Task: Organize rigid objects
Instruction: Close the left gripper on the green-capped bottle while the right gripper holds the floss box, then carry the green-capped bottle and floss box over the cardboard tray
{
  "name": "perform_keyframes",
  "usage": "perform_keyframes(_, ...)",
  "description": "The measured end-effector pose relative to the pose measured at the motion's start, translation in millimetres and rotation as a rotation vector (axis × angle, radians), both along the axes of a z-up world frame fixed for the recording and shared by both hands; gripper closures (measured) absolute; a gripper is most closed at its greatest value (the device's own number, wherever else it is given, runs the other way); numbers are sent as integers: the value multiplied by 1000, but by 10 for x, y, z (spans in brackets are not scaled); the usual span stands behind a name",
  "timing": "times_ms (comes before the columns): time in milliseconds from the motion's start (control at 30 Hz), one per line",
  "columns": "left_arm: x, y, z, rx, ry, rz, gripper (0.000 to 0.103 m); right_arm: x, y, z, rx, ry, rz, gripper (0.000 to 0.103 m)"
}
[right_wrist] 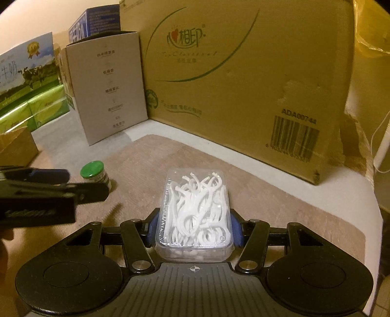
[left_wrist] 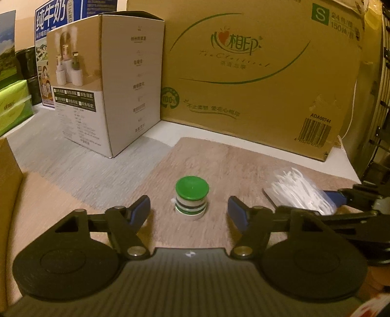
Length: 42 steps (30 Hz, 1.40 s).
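Observation:
A small jar with a green cap [left_wrist: 192, 197] stands upright on the brown mat. My left gripper [left_wrist: 189, 204] is open around it, with a blue pad on each side and a gap to the jar on both. The jar [right_wrist: 95, 172] and the left gripper's fingers [right_wrist: 48, 185] also show at the left of the right wrist view. A clear plastic box of white floss picks [right_wrist: 195, 212] lies on the mat. My right gripper [right_wrist: 195, 228] is shut on its near end, blue pads pressed against both sides. From the left wrist view the box [left_wrist: 299, 192] lies to the right.
A large brown cardboard carton [left_wrist: 263, 73] walls off the back. An open-topped grey-and-white product box [left_wrist: 109, 92] stands at back left, with a blue milk carton box [left_wrist: 51, 22] and green tissue packs [left_wrist: 13, 107] behind it. A cardboard box edge [right_wrist: 17, 146] sits at the left.

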<state>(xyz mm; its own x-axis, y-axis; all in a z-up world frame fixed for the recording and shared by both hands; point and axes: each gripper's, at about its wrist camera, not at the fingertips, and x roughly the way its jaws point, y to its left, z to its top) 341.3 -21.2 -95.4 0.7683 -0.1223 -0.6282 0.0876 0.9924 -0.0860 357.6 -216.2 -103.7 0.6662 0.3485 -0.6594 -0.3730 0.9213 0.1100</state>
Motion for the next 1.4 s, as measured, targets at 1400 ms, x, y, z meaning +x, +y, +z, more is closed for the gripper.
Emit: perform_keyframes(1400, -1048, 83, 375, -17, 51, 75, 73, -908, -29, 449, -19, -8, -3, 46)
